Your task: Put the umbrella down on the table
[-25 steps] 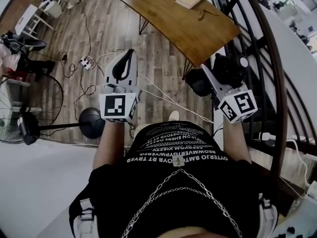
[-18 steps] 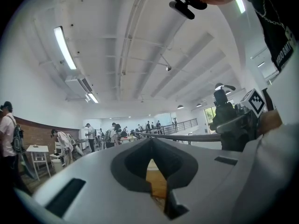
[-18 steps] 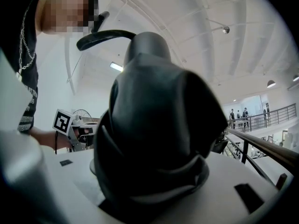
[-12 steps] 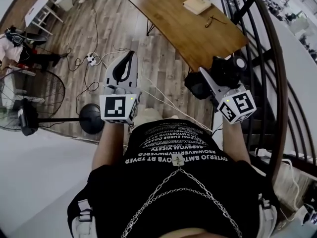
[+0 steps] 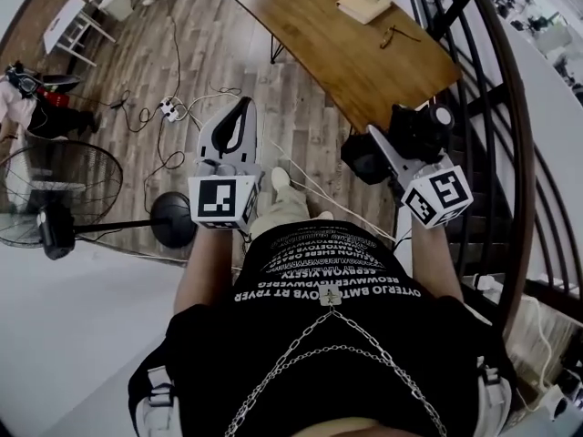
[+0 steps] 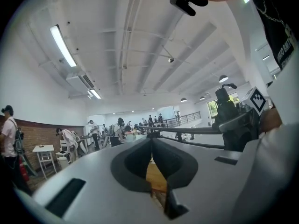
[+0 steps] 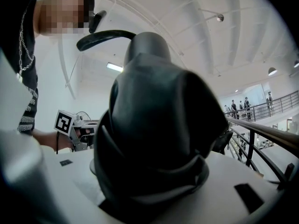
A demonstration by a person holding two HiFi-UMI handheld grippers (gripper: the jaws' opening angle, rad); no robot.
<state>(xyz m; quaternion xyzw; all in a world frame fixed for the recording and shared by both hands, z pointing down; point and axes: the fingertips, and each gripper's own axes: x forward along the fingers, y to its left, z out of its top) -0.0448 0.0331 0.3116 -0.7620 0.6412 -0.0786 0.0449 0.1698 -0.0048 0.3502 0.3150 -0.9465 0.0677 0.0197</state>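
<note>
The right gripper point(image 5: 383, 144) is clenched on the umbrella point(image 7: 159, 125), a folded black one. In the right gripper view its matte fabric bulges between the smooth white jaws in soft, overlapping folds, rounded at the top, with a band cinched around the lower part. From the head view it is a dark, lumpy bundle with a small pale disc at its far end. It is off the table point(image 5: 337, 53), held in the air over the floor point(image 5: 214, 44), near the table's near corner.

The left gripper point(image 5: 243, 106) grasps nothing. Its pale grey jaws meet at the tips and leave a rounded, dark-lined opening behind them. A strip of brown wood shows through that opening in the left gripper view. Each gripper carries a white cube point(image 5: 223, 200) printed with black square markers.

The table is a flat rectangular slab of warm brown wood on thin black wire legs point(image 5: 276, 53). A pale book point(image 5: 364, 5) lies flat near its far end. Beside the book is a thin dark item, too small to tell.

The floor is grey-brown planks, strewn with loose cables point(image 5: 173, 53) and a white power strip point(image 5: 168, 109). At the left stands a fan point(image 5: 55, 189) with a wire cage and a round black base. A dark, curved metal railing point(image 5: 515, 153) runs down the right. The person's black shirt point(image 5: 328, 335) bears white print and a metal chain point(image 5: 273, 381).
</note>
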